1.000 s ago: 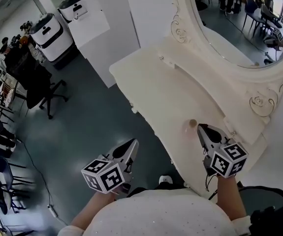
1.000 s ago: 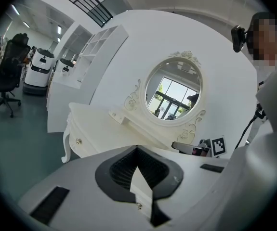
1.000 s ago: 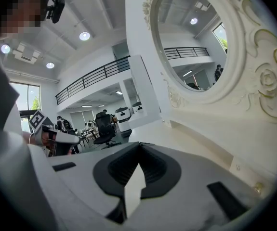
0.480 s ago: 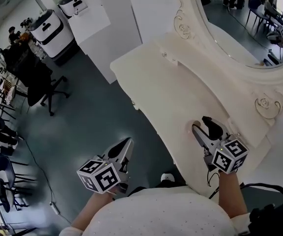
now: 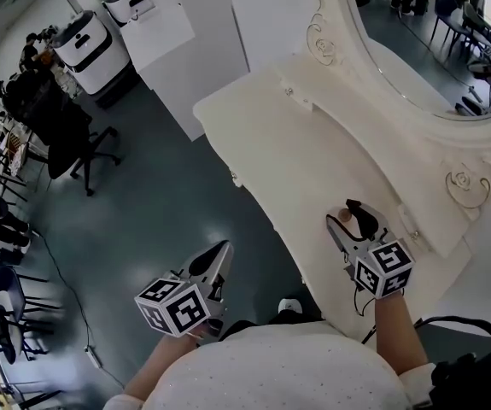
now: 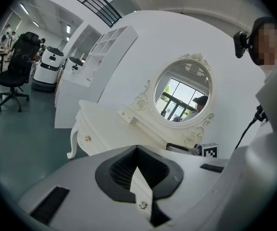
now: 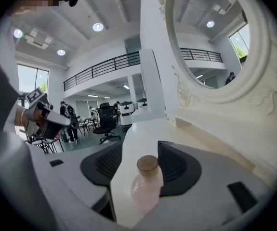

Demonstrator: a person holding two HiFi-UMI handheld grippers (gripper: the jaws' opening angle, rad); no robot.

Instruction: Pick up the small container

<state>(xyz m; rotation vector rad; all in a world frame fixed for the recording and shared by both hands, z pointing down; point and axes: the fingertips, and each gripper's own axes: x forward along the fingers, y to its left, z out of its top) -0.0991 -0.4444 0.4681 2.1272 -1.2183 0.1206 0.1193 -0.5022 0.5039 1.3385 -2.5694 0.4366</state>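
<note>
- The right tool [image 5: 347, 222] reaches out over the white desk [image 5: 296, 152] in the lower right of the head view. Its forearm [image 5: 394, 331] comes up from the bottom edge, and its marker cube [image 5: 383, 269] sits nearest the person.
- Its jaws stand apart, one on each side of the small container [image 7: 147, 184].
- That container is a pale pink bottle with a brown cap, standing upright on the desk. It sits closer to the right-hand pad [image 7: 177, 165], and I can't tell whether they touch.
- From the head view, the small container [image 5: 345, 214] is near the desk's front edge, below the oval mirror [image 5: 416, 49].
- The left tool [image 5: 218, 254] hangs over the grey floor [image 5: 143, 195] at lower centre-left, off the desk. Its tips point up toward the desk, and its jaws are closed together on nothing.
</note>
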